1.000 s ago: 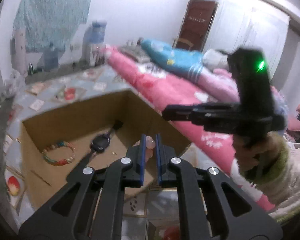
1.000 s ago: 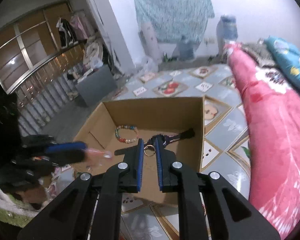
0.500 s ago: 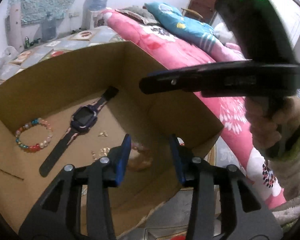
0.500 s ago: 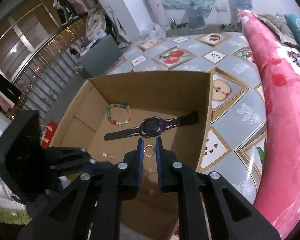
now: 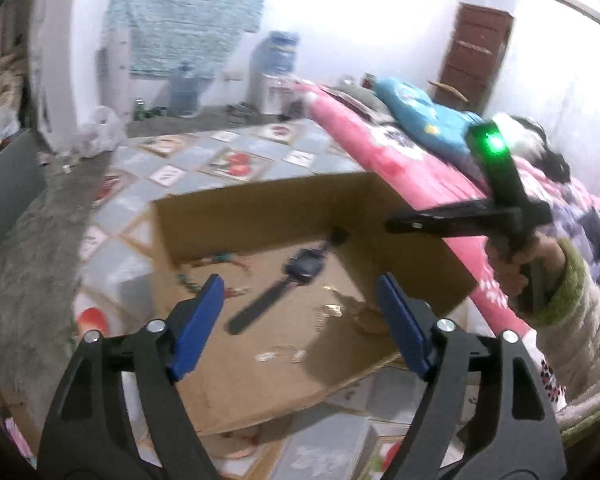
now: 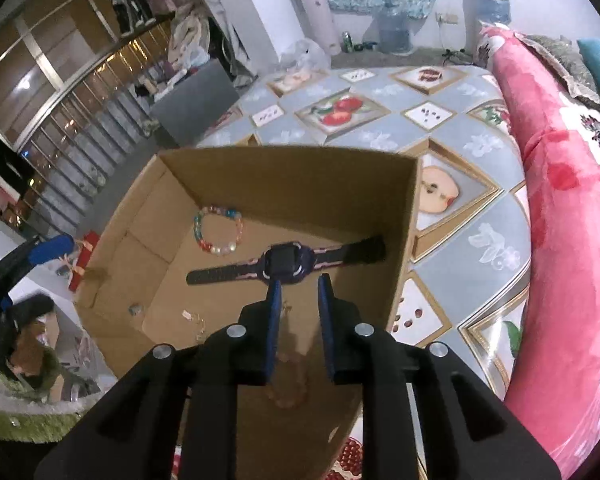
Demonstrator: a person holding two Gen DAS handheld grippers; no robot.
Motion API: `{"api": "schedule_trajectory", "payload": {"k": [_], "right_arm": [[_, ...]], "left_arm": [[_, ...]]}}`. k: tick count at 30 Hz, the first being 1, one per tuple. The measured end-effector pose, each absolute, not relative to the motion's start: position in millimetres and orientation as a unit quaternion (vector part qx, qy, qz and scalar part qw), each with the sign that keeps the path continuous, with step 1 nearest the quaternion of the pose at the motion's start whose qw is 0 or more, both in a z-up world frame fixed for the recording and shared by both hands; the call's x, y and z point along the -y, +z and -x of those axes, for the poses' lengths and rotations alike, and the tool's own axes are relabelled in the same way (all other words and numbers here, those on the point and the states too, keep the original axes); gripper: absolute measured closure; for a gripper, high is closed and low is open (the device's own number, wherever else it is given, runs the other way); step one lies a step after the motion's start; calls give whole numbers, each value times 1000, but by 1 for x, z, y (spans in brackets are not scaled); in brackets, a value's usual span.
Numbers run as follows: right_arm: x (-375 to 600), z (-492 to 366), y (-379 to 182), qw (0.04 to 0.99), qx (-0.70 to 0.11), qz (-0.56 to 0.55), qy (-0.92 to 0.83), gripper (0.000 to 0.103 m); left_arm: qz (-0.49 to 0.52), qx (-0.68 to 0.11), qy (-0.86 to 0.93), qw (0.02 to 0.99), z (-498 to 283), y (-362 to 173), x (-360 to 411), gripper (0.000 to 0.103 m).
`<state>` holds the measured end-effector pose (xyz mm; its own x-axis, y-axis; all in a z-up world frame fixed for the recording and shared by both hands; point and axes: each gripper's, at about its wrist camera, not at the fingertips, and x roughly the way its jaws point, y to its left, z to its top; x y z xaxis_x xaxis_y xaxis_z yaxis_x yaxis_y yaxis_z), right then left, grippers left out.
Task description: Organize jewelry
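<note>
My left tongs (image 5: 300, 320) are opening wide and empty above the cardboard box (image 6: 284, 168); a second ago they pinched a pink bead bracelet (image 5: 370, 316), which now lies on the box floor just beyond the right blade. My right tongs (image 6: 298, 292) are opening too, nothing visible between them, the ring they carried gone. I'd lift both straight out, clear of the watch (image 6: 284, 266).
</note>
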<state>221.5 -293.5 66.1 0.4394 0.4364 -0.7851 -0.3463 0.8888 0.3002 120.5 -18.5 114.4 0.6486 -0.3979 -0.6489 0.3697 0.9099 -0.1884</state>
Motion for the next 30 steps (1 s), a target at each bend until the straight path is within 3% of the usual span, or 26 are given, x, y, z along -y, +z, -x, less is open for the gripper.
{"api": "schedule_trajectory", "payload": {"k": [6, 8, 14, 21, 30], "right_arm": [[317, -209, 85, 865, -446, -83, 215, 82], [329, -200, 90, 871, -433, -103, 208, 73], [356, -177, 71, 860, -440, -178, 190, 62], [338, -172, 25, 827, -500, -189, 175, 62], [319, -165, 27, 833, -506, -164, 154, 58]], "left_arm": [[36, -362, -152, 919, -121, 114, -22, 25], [44, -367, -137, 919, -122, 109, -32, 23], [85, -394, -93, 911, -124, 83, -63, 20], [152, -451, -132, 869, -137, 43, -55, 20], [145, -457, -149, 865, -131, 32, -23, 18]]}}
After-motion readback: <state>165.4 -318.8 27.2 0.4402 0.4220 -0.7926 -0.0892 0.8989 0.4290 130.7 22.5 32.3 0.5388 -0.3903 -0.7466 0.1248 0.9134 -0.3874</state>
